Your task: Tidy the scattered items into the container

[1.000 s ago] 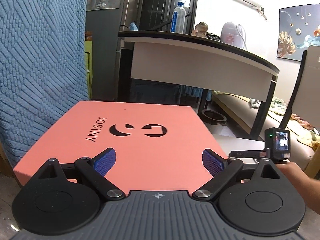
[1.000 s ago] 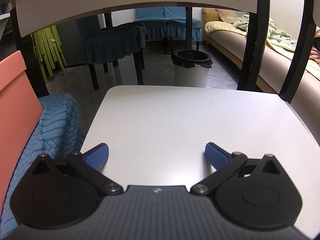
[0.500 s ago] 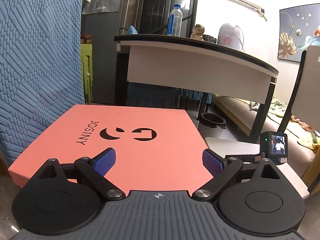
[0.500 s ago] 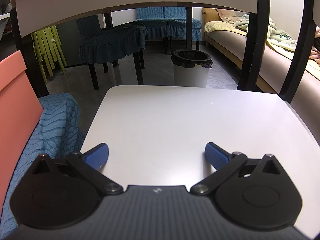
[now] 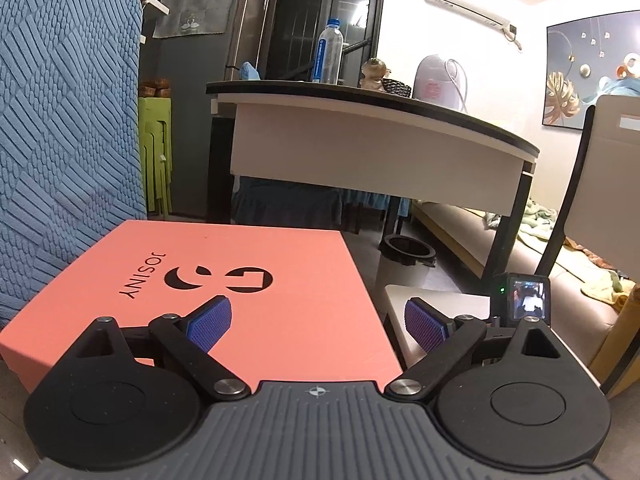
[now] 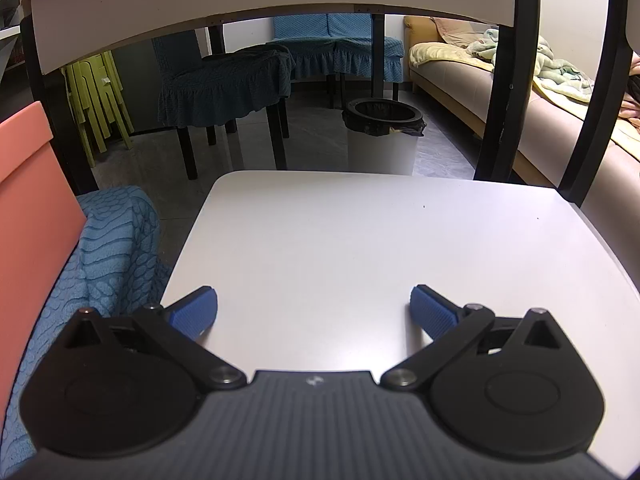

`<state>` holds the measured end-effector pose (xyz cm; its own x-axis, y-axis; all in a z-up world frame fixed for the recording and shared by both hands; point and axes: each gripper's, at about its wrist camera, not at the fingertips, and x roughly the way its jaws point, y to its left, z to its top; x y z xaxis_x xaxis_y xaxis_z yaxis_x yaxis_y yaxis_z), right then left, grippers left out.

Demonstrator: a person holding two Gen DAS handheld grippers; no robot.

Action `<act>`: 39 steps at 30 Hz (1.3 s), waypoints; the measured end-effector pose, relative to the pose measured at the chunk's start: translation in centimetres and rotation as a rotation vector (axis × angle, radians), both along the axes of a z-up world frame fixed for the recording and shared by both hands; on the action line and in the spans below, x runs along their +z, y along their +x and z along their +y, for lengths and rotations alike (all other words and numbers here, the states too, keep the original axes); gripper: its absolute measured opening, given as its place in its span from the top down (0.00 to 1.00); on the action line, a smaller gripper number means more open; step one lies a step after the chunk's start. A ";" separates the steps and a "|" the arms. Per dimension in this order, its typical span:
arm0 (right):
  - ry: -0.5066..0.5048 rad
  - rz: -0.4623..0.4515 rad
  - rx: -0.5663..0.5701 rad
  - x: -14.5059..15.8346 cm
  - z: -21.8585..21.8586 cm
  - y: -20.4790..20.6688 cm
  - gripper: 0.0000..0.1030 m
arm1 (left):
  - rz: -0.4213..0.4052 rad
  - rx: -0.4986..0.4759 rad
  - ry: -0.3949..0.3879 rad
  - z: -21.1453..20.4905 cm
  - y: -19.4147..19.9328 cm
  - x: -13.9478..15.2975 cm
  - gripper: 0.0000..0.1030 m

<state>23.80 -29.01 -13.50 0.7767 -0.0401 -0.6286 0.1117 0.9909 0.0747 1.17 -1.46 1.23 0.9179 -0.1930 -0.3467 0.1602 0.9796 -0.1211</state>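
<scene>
A salmon-pink box (image 5: 208, 288) with a shut lid printed JOSINY lies flat just ahead of my left gripper (image 5: 318, 322), which hangs open above its near right corner with nothing between its blue pads. The box's side (image 6: 28, 216) shows at the left edge of the right wrist view. My right gripper (image 6: 314, 312) stands open and empty over a low white table (image 6: 384, 248). The right gripper's camera unit (image 5: 524, 300) shows at the right of the left wrist view. No loose items are visible.
A blue textured chair cover (image 5: 60, 120) rises left of the box, and its cloth (image 6: 108, 248) fills the gap beside the white table. Ahead stand a large desk (image 5: 376, 128), a bin (image 6: 382, 132), green stools (image 6: 96, 96) and a sofa (image 6: 520, 92).
The left wrist view has lifted and swung left, so the box sits lower and further off and the hand at the right is out of sight. The right gripper has stayed still.
</scene>
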 end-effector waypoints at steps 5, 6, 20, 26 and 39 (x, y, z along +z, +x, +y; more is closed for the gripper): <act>0.000 0.000 0.000 0.0 0.0 0.1 0.00 | 0.003 -0.020 0.002 -0.8 -0.1 0.0 0.08; 0.000 0.000 0.000 0.0 0.0 0.1 0.00 | 0.002 -0.024 0.004 -0.9 -0.1 0.0 0.08; 0.000 0.000 -0.001 0.0 0.1 -0.2 0.00 | 0.005 -0.067 0.023 -1.5 -0.3 -0.4 0.08; 0.000 0.000 -0.001 0.0 0.1 -0.2 0.00 | 0.018 -0.064 0.027 -1.3 -0.2 -0.5 0.08; 0.000 0.000 -0.002 0.0 0.1 -0.2 0.00 | 0.023 -0.065 0.026 -1.4 -0.4 -0.5 0.08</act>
<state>23.57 -28.93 -13.49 0.7767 -0.0414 -0.6285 0.1132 0.9908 0.0746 0.81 -2.87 0.71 0.8955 -0.2425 -0.3731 0.2211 0.9701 -0.0999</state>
